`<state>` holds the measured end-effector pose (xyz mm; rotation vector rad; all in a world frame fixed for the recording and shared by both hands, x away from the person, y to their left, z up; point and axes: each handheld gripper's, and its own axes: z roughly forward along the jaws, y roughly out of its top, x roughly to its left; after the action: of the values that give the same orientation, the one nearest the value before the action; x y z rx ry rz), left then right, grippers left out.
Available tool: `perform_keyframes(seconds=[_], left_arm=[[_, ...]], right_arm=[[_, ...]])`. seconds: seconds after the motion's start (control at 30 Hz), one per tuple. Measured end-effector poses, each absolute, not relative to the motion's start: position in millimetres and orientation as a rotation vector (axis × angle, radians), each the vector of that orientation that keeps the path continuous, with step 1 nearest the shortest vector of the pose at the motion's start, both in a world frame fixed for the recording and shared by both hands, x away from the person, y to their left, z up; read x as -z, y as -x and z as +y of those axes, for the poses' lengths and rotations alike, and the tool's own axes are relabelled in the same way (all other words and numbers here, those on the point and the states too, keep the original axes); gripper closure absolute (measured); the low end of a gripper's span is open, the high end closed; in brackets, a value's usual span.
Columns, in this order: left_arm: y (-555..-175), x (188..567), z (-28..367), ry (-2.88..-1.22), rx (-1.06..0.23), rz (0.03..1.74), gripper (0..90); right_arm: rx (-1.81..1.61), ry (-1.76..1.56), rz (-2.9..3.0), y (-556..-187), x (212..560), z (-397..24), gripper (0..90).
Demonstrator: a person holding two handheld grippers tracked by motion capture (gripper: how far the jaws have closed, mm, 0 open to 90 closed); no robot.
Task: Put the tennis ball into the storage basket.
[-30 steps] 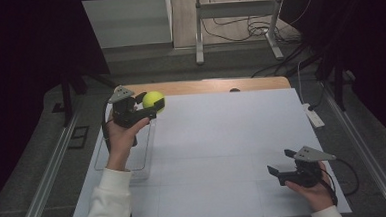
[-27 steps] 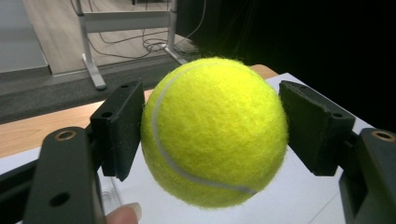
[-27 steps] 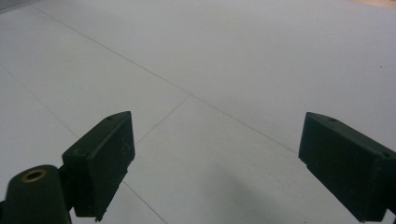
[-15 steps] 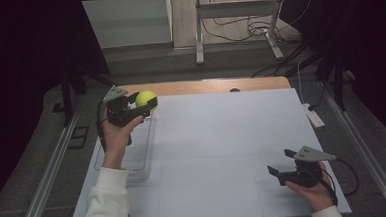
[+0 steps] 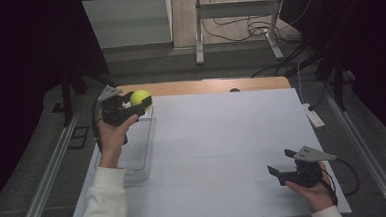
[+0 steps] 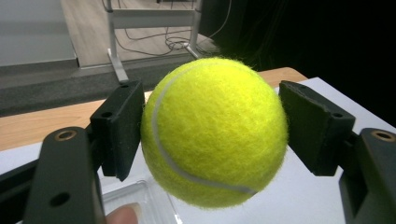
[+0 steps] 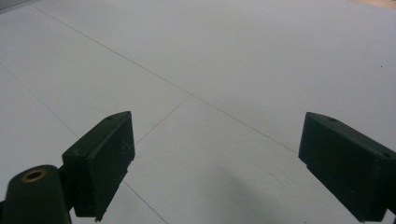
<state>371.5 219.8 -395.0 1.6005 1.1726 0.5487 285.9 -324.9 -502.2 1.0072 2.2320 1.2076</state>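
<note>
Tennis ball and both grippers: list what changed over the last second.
The left gripper carried the tennis ball a little to the left and toward the table's far edge, above the clear tray, keeping its grip. The right gripper stayed open in place near the front right.

Showing in the high view: one tennis ball (image 5: 140, 97) upper left, one clear tray (image 5: 136, 159) left, two grippers, left (image 5: 142, 107) and right (image 5: 279, 170)

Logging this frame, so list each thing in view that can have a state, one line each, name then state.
tennis ball: lifted off the table, clamped between the left gripper's jaws.
left gripper: shut on the tennis ball, raised.
right gripper: open, holding nothing, low over the white sheet.
clear tray: on the table, seems to hold nothing.
</note>
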Motion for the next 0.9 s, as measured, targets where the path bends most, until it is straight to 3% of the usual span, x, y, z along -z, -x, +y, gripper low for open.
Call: perform_keyframes(seconds=[0.9], left_arm=[[-387, 415, 251, -1.591, -0.602, 1.316, 27.5]], right_arm=[[-1.205, -1.012, 2.232, -286, 502, -325, 11.3]])
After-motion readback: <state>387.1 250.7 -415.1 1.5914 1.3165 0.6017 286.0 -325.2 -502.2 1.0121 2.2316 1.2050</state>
